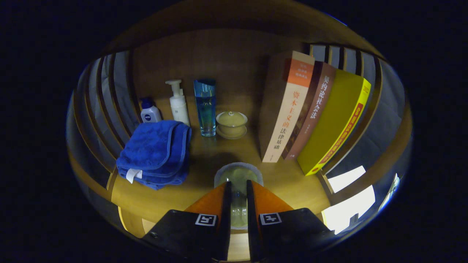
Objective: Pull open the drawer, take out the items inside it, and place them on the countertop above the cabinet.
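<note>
Now, left of the clear glass cup (238, 175) lies a folded blue towel (155, 153), the gripper (238, 190) clamped on the cup's near wall above the wooden countertop (285, 179), three leaning books (314, 113) to its right.

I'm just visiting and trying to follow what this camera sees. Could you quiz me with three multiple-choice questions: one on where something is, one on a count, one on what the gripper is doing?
1. Where is the lidded cup?
A. between the tall blue bottle and the books
B. on the blue towel
C. behind the books

2. How many books stand upright?
A. one
B. three
C. five

3. What is the gripper doing?
A. wide open over the towel
B. fingers close together around a clear glass
C. holding a book

Answers: 1 A, it sits right of the bottle; 2 B, three spines show; 3 B, glass between the fingers.
</note>
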A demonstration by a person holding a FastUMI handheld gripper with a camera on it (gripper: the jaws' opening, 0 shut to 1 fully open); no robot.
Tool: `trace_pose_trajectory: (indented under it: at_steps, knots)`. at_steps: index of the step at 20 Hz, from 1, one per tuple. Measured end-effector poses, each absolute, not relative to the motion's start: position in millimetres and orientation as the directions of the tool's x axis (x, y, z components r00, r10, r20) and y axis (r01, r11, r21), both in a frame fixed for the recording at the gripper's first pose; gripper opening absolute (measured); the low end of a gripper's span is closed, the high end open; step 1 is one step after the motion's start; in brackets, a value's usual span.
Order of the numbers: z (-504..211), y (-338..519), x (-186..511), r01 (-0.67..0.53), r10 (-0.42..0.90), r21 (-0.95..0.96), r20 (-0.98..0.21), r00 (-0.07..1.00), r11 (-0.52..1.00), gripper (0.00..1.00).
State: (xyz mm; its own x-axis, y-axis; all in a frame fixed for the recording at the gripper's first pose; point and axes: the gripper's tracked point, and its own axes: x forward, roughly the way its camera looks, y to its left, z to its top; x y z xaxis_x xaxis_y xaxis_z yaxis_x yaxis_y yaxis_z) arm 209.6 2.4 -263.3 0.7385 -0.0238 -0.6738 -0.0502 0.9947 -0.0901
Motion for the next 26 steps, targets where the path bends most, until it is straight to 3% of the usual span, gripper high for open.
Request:
trace_pose_trajectory:
  at_steps: [7, 11, 14, 22, 26]
  knots:
    - [-275, 7, 216, -0.031, -0.010, -0.049, -0.664, 0.748, 0.998, 0.29]
    - [-268, 1, 213, 0.013, -0.012, -0.002, -0.632, 0.775, 1.000, 0.35]
    - [-259, 5, 204, 0.031, 0.013, 0.067, -0.577, 0.817, 0.997, 0.45]
    - [-187, 20, 133, -0.043, 0.064, 0.064, -0.363, 0.930, 0.997, 0.89]
    - [-157, 19, 81, -0.069, 0.064, -0.006, -0.288, 0.956, 0.998, 0.93]
